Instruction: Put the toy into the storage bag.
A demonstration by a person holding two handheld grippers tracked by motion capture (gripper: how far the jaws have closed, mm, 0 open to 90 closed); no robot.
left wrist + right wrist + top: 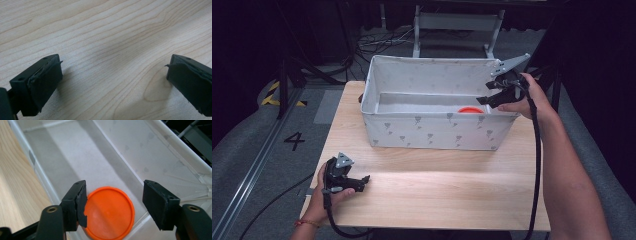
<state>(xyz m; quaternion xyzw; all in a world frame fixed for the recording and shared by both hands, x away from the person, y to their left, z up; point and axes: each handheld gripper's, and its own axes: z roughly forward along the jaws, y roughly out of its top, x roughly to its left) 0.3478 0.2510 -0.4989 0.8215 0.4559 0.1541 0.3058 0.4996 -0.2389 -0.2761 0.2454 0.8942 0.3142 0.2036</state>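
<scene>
An orange round disc [470,109] lies flat on the bottom of a white fabric box [437,132], at its right end. In the right gripper view the disc [110,212] sits below and between the jaws, close to the box wall [40,172]. My right gripper [484,94] hovers over the box's right end, open [115,187], with its pads clear of the disc. My left gripper [364,182] rests low over the wooden table [437,195] at the front left. It stands open [112,65] with bare wood [100,30] between its jaws.
The box takes up the far half of the table and has tall walls. Beyond the table are a grey metal frame [457,22] and cables on the floor [377,40]. A "4" mark [294,141] is on the floor to the left.
</scene>
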